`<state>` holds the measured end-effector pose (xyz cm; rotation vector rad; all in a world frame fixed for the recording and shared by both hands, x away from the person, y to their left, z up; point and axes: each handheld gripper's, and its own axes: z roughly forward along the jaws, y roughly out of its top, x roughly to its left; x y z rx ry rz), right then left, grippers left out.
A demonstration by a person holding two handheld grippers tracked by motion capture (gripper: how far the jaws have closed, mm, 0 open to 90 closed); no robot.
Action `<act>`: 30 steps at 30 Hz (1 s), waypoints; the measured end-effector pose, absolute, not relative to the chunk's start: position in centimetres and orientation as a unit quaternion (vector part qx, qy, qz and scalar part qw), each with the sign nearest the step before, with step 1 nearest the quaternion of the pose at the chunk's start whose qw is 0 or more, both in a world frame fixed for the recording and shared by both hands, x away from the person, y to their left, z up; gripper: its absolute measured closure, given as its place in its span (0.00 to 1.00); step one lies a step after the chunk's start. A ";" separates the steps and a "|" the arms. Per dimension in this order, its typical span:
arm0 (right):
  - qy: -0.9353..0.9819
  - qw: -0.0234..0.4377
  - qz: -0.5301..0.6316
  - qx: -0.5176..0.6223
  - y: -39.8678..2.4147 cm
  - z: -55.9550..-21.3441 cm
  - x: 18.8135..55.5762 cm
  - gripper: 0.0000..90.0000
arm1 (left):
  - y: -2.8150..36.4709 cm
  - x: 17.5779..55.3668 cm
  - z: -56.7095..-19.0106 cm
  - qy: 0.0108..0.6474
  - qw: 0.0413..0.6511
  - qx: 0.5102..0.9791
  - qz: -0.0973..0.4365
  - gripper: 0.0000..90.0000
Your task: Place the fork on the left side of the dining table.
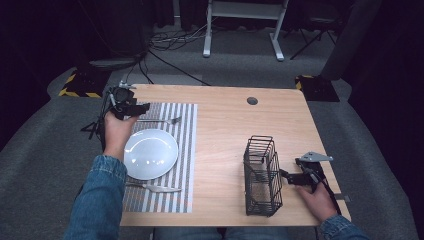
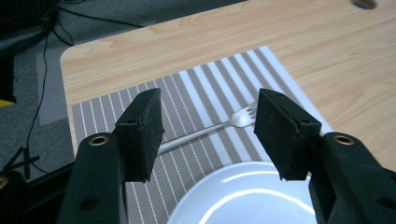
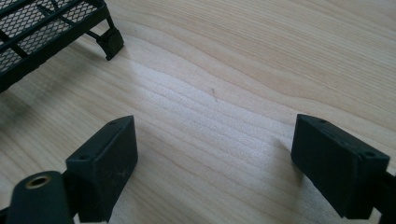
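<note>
A silver fork (image 1: 160, 120) lies across the far end of a striped placemat (image 1: 185, 150), beyond a white plate (image 1: 150, 153). A knife (image 1: 155, 188) lies on the mat's near end. My left gripper (image 1: 142, 107) hovers over the mat's far left corner. In the left gripper view it (image 2: 208, 112) stands open above the fork (image 2: 210, 129) and the plate (image 2: 247, 196), gripping nothing. My right gripper (image 1: 286, 175) rests low at the right side of a black wire basket (image 1: 262, 175). It (image 3: 214, 126) is open over bare wood, with the basket's foot (image 3: 109, 42) ahead.
The wooden table (image 1: 225, 125) has a round cable hole (image 1: 252, 100) near its far edge. Bare wood lies between the mat and the basket. Beyond the table are cables and a desk frame (image 1: 245, 25) on the floor.
</note>
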<state>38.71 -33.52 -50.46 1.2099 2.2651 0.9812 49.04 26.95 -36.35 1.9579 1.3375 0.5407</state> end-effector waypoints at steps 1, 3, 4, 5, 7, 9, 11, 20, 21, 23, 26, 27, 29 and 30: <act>0.808 0.195 0.350 0.432 -33.5 -50.5 38.7 0.16 | 26.9 48.5 -36.0 0.514 0.351 0.755 0.209 0.47; 0.808 0.193 0.350 0.432 -33.5 -50.5 38.6 0.16 | 26.7 47.4 -35.3 0.509 0.358 0.754 0.208 0.46; 0.809 0.193 0.351 0.431 -33.5 -50.5 38.6 0.16 | 26.5 46.9 -35.0 0.508 0.362 0.754 0.207 0.46; 0.809 0.193 0.350 0.431 -33.5 -50.5 38.6 0.16 | 26.4 46.4 -34.7 0.503 0.364 0.756 0.208 0.45; 0.808 0.193 0.351 0.431 -33.5 -50.5 38.6 0.16 | 25.9 45.3 -34.2 0.495 0.368 0.759 0.209 0.45; 0.809 0.193 0.351 0.431 -33.5 -50.5 38.6 0.16 | 25.3 44.3 -33.6 0.484 0.371 0.764 0.212 0.45; 0.808 0.193 0.351 0.431 -33.5 -50.5 38.6 0.16 | 24.8 43.3 -33.1 0.474 0.375 0.767 0.217 0.45; 0.808 0.193 0.351 0.431 -33.5 -50.5 38.6 0.16 | 22.7 38.9 -31.9 0.439 0.397 0.777 0.212 0.43; 0.809 0.193 0.351 0.431 -33.5 -50.5 38.6 0.16 | 22.5 38.5 -31.9 0.435 0.399 0.779 0.212 0.43; 0.808 0.193 0.351 0.432 -33.5 -50.5 38.6 0.16 | 22.2 37.6 -31.8 0.427 0.403 0.781 0.215 0.43; 0.809 0.192 0.351 0.431 -33.6 -50.5 38.6 0.16 | 22.0 36.4 -31.9 0.424 0.424 0.772 0.210 0.43; 0.809 0.192 0.351 0.431 -33.6 -50.5 38.6 0.16 | 21.9 35.9 -31.9 0.421 0.428 0.772 0.210 0.43; 0.809 0.192 0.351 0.431 -33.6 -50.5 38.6 0.16 | 21.6 35.1 -32.1 0.417 0.436 0.770 0.208 0.43; 0.809 0.192 0.351 0.430 -33.6 -50.5 38.6 0.16 | 21.4 34.7 -32.2 0.413 0.440 0.770 0.207 0.43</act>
